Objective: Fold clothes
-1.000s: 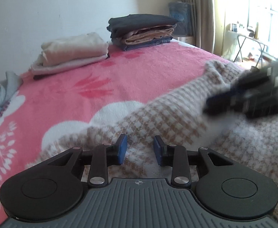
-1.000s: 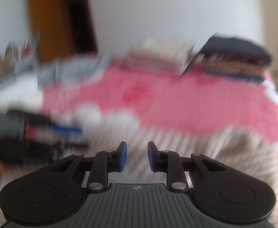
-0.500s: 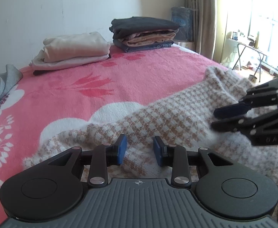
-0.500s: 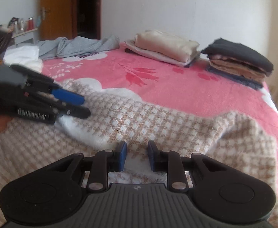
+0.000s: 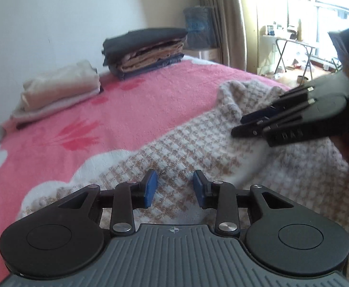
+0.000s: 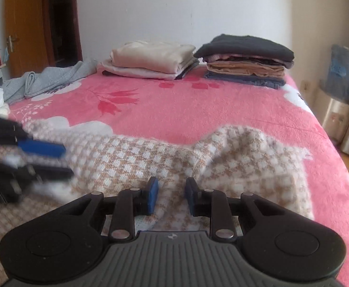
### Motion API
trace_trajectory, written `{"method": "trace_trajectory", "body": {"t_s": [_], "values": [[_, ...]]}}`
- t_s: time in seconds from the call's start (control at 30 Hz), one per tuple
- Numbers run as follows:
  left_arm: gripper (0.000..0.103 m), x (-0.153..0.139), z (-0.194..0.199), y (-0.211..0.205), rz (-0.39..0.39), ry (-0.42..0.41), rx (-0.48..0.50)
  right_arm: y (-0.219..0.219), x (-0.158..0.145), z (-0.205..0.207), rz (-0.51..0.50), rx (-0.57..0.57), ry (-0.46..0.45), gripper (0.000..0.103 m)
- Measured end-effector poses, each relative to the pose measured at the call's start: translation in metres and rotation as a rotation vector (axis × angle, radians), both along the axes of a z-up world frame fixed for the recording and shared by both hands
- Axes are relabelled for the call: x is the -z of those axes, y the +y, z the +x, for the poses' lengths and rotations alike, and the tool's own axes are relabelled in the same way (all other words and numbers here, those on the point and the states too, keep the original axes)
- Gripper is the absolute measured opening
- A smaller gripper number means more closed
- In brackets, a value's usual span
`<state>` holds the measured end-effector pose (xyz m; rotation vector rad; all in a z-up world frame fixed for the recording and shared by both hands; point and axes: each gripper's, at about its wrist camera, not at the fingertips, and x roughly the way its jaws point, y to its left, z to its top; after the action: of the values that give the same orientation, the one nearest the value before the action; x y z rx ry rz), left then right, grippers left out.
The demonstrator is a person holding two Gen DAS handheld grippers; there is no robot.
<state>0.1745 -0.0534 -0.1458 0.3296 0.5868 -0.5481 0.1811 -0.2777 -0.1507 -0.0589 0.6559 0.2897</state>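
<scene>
A beige and white checked knit garment lies spread across the near part of the pink bed. My left gripper hovers low over its near edge, open, with only cloth showing below the blue pads. The right gripper reaches in from the right above a raised fold. In the right wrist view my right gripper is open over the garment, nothing between its pads. The left gripper shows blurred at the left edge, over the same cloth.
Two stacks of folded clothes sit at the far side of the bed: a cream one and a dark-topped one. A loose grey garment lies far left. A door, a curtain and a folding table surround the bed.
Both views have swung, so the stacks sit further left in each. The left view has tilted. In the right wrist view the left gripper has slid lower and left and blurs. Both stay open.
</scene>
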Motion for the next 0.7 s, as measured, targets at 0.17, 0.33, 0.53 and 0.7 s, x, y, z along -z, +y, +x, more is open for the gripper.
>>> {"method": "trace_trajectory", "body": {"t_s": [0.17, 0.33, 0.53, 0.7], "values": [[0.034, 0.000, -0.005, 0.012, -0.015, 0.024, 0.003, 0.012, -0.019, -0.017, -0.025, -0.064, -0.047, 0.027], [0.036, 0.002, -0.014, 0.023, -0.013, 0.037, -0.005, 0.023, 0.003, -0.030, -0.080, -0.155, -0.066, 0.027], [0.036, 0.000, -0.021, 0.040, -0.031, 0.072, -0.024, 0.010, -0.007, -0.026, -0.010, -0.142, -0.005, 0.027], [0.036, 0.002, -0.024, 0.048, -0.075, 0.111, -0.062, 0.003, -0.005, -0.028, 0.052, -0.105, 0.019, 0.027]]}}
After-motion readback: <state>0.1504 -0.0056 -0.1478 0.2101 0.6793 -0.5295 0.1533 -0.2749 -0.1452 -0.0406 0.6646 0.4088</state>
